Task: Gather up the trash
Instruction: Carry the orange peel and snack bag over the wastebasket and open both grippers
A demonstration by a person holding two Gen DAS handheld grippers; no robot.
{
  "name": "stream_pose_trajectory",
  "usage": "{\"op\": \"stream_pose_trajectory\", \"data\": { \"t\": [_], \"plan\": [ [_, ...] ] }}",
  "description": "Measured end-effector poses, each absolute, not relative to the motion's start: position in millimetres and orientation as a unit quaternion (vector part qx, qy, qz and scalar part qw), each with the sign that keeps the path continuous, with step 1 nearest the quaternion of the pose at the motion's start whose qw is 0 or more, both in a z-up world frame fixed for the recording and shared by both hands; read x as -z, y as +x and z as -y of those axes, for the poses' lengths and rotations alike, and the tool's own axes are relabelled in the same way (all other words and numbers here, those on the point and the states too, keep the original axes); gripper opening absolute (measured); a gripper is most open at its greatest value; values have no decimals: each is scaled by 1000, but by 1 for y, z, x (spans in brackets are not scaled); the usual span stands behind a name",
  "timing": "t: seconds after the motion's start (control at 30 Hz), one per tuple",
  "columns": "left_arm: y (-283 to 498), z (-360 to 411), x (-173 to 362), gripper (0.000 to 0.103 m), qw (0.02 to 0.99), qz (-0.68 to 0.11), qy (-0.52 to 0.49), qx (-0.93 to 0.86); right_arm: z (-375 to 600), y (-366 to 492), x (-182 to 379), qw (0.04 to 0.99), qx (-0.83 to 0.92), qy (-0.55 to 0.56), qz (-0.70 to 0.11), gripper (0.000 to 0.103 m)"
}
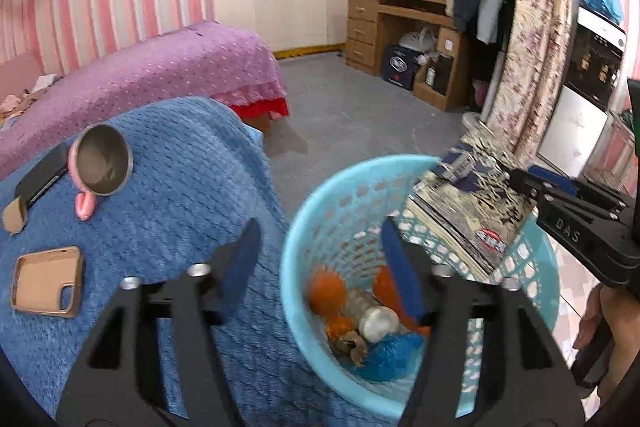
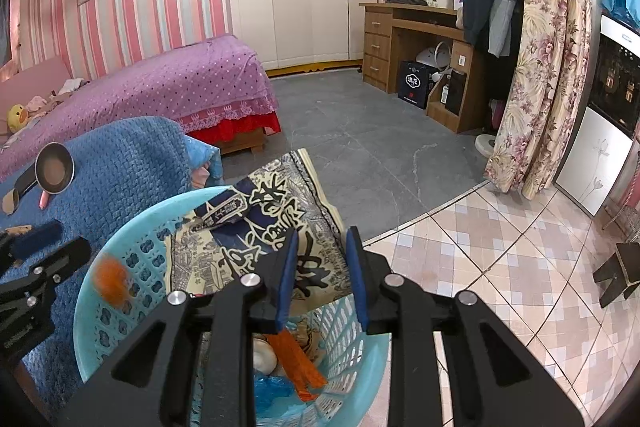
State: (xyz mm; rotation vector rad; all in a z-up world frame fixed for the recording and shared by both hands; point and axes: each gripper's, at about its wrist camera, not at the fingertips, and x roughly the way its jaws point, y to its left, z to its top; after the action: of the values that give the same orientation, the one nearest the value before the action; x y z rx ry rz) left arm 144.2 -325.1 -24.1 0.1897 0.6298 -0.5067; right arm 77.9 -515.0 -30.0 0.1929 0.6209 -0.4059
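Over the basket [image 2: 120,251] is where we've got the action; our right gripper [image 2: 322,267] is pinching a flat printed packet [image 2: 256,227] by one edge, so it hangs tilted across the rim with its lower end already inside, which looks like the setup for a drop; the packet is a crinkly, glossy wrapper, cream with navy lettering. Our left gripper [image 1: 320,255] is spread wide with nothing in it, hovering near the rim, probably just waiting its turn. The basket is pale blue plastic, round, with lattice holes all round the wall; down in it sit orange peel scraps [image 1: 326,289], a small pale bottle [image 1: 374,319] and a crumpled blue bag [image 1: 390,353]. Beside it the counter wears a nubbly blue blanket [image 1: 192,187]; on that lie a pink cup [image 1: 102,163] tipped on its side, steel-lined, and a tan phone case [image 1: 48,281], neither obviously trash, so we'd guess the surface is nearly cleared.
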Motion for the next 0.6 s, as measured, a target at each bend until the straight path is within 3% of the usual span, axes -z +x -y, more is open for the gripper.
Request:
{"op": "stream_pose_trajectory", "data": {
  "t": [0.13, 0.5, 0.6],
  "plan": [
    [145, 318, 20, 81, 926, -289, 99, 220, 513, 80, 31, 927, 198, 94, -304, 25],
    [155, 277, 11, 88, 938, -282, 87, 183, 511, 84, 31, 926, 194, 101, -309, 32],
    [156, 267, 6, 90, 941, -278, 83, 176, 504, 88, 32, 925, 192, 96, -313, 52]
  ]
}}
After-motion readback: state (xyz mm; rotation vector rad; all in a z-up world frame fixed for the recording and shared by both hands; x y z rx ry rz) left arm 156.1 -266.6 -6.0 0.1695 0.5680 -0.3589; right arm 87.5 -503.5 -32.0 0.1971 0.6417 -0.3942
